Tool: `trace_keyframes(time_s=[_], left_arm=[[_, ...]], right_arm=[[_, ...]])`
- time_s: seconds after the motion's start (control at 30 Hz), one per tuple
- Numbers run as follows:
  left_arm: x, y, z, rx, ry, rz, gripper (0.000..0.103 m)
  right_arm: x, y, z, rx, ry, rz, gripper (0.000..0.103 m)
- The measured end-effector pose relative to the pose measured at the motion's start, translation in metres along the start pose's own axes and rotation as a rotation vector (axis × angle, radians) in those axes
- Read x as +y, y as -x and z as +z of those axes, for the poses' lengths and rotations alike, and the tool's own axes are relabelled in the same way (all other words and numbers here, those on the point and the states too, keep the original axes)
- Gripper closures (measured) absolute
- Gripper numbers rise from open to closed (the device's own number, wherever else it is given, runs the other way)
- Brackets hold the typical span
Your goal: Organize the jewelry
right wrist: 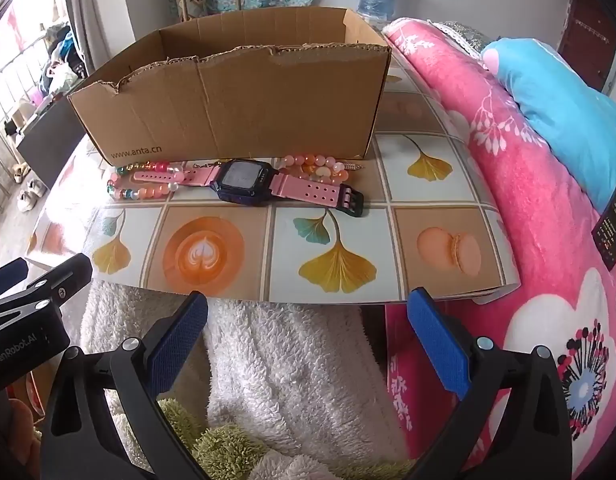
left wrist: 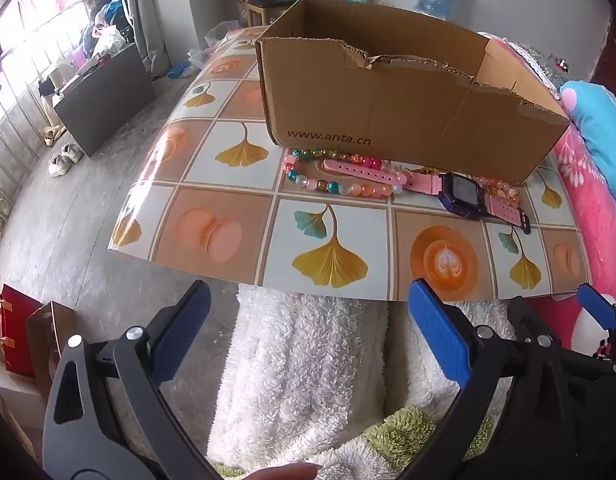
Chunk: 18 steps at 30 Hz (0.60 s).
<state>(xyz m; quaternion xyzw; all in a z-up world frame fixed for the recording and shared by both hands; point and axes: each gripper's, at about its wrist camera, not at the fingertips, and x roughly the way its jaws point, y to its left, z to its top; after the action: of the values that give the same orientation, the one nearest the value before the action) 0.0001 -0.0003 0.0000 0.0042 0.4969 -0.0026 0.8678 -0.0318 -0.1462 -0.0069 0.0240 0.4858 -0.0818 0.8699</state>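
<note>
Both tongs are spread wide and pinch nothing: the left gripper (left wrist: 308, 332) and the right gripper (right wrist: 308, 332) hang side by side above a white fleece (left wrist: 308, 360), short of the near edge of the table (left wrist: 228, 208) and well apart from the jewelry. All of that lies in a row on the patterned tabletop, just in front of the box (right wrist: 236, 108) — none of it shows inside, though the near wall hides most of the floor, so I cannot say the box is empty. A pink watch (right wrist: 244, 182) with a dark face sits in the middle, its strap stretched left and right. At its left end lies a bead string (right wrist: 144, 190) of pink, clear and teal beads; behind its right strap sits a smaller bracelet (right wrist: 315, 168) of pink beads, touching or nearly touching the box wall. As I judge it, the sorting has not begun: every piece is still to be picked up and put in the box — the watch looks the easiest first grab.
</note>
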Motion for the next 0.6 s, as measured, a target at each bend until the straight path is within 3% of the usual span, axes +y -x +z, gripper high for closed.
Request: trace_keyframes(time_s=[0.6], left_arm=[[0.000, -0.002, -0.001, -0.001, 0.005, -0.002, 0.007]], right_arm=[[-0.005, 0.005, 0.004, -0.018, 0.010, -0.012, 0.005]])
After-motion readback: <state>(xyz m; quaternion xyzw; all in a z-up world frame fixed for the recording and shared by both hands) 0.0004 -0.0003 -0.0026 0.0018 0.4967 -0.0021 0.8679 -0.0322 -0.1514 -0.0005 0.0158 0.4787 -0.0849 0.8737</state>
